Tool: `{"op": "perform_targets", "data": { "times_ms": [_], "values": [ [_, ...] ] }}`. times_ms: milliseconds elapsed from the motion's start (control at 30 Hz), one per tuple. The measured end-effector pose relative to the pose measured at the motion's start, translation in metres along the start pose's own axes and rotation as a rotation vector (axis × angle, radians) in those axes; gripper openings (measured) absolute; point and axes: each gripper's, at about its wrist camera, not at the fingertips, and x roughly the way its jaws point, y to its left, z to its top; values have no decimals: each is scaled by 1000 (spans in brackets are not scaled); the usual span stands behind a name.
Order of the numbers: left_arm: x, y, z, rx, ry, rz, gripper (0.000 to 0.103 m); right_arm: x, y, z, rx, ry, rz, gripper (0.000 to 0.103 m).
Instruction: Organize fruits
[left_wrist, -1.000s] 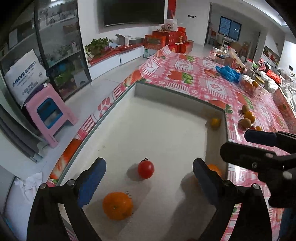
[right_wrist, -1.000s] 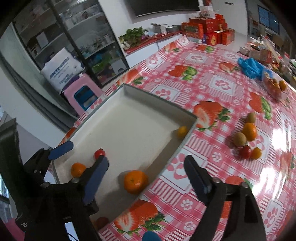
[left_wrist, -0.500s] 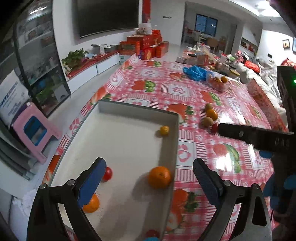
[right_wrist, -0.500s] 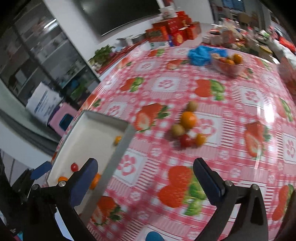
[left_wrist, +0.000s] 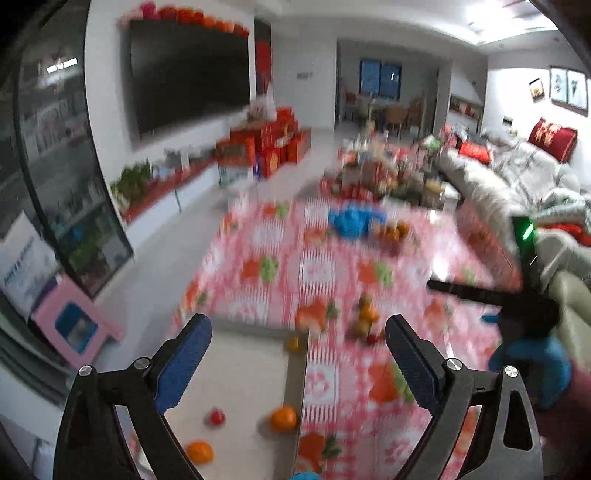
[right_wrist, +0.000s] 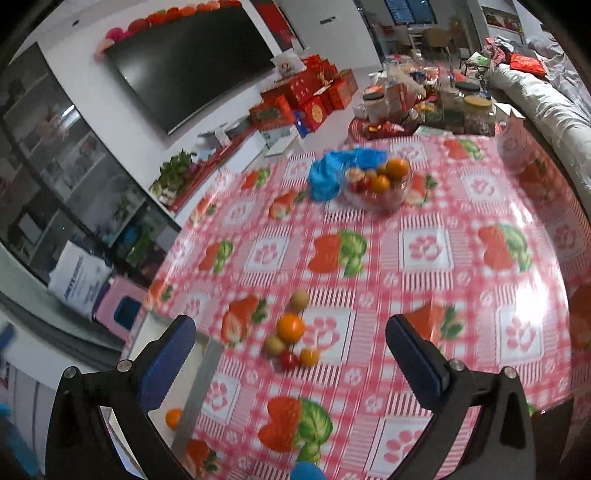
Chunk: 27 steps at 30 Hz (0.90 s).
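Note:
A grey tray (left_wrist: 295, 373) sits at the near left of the tablecloth and holds an orange (left_wrist: 283, 419), a second orange (left_wrist: 199, 452), a red tomato (left_wrist: 217, 417) and a small orange fruit (left_wrist: 292, 343). My left gripper (left_wrist: 298, 350) hangs open and empty above the tray. A loose cluster lies on the cloth: an orange (right_wrist: 290, 327), two brownish fruits (right_wrist: 299, 300), a red tomato (right_wrist: 288, 360) and a small orange fruit (right_wrist: 308, 356). My right gripper (right_wrist: 290, 354) is open, empty, above that cluster. The tray corner (right_wrist: 201, 384) shows at its left.
A clear bowl of mixed fruit (right_wrist: 380, 184) and a blue bag (right_wrist: 328, 173) stand further back on the table. A pink stool (left_wrist: 74, 325) is on the floor to the left. Jars and boxes crowd the far table end. A gloved hand (left_wrist: 532, 362) holds the right gripper.
Both grippers rose and swung right, away from the tray. The right gripper let go of an orange in the tray, opened wide and now faces the loose cluster.

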Motion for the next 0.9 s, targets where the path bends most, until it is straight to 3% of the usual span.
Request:
{"op": "perform_targets", "data": {
  "times_ms": [67, 233, 367, 533, 567, 667, 767, 800, 867, 900],
  "values": [
    [-16, -4, 29, 6, -61, -10, 103, 6, -2, 8, -4, 8, -16, 103],
    [-13, -18, 59, 33, -123, 5, 103, 53, -11, 8, -5, 95, -82, 103],
    [48, -27, 35, 73, 24, 5, 103, 106, -13, -2, -13, 183, -110, 103],
    [113, -21, -18, 38, 197, 13, 103, 153, -3, -6, -65, 222, -148, 101],
    [124, -18, -27, 29, 224, 20, 103, 162, -1, -6, -75, 228, -153, 98],
    [139, -13, -42, 26, 259, 57, 103, 182, 4, -9, -101, 261, -187, 72],
    [147, -12, -49, 47, 267, 95, 103, 185, 14, -13, -179, 230, -253, 51],
    [149, -12, -50, 52, 267, 104, 103, 185, 15, -14, -187, 227, -249, 39],
    [155, -12, -49, 45, 275, 102, 103, 182, 12, -15, -191, 223, -244, 29],
    [159, -12, -50, 36, 281, 94, 103, 179, 10, -16, -183, 222, -223, 30]
  ]
}}
